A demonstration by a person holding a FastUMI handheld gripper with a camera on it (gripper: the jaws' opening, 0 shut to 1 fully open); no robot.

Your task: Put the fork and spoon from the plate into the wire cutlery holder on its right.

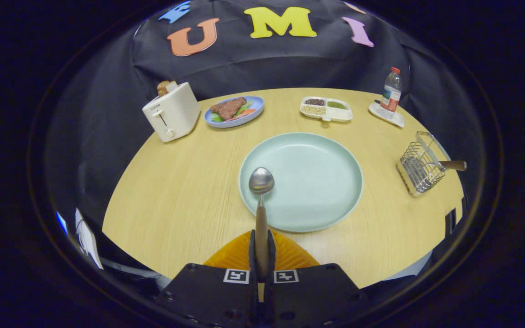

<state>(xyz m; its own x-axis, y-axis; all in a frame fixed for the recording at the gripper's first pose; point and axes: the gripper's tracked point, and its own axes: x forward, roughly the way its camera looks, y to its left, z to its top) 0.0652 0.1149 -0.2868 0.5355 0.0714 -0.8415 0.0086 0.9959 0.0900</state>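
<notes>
The round wooden surface (176, 200) spreads wide ahead, and sitting in the middle of it is the pale green plate (317, 182), bare on its face, no fork lying on it. Off to the right of that plate, well apart from it and close to the surface's right edge, stands the wire cutlery holder (419, 166), and a wooden handle (453, 165) already pokes out of its top toward the right, which looks like the fork's, so 1 of the 2 pieces seems to be home. Now the spoon (261, 200): its handle runs straight out from the hand-held gripper (261, 255), long axis in line with the fingers, bowl forward and hanging over the plate's near-left rim. The 2 fingers are pressed in tight on the wooden handle, pinching it from both sides just ahead of the orange fan-shaped guard (285, 255). Here is what the next move turns on: the holder lies ahead and well to the right of the spoon's bowl, across the whole width of the plate, so the carry must swing right, and the spoon will likely need tipping to drop into the holder's open top.
</notes>
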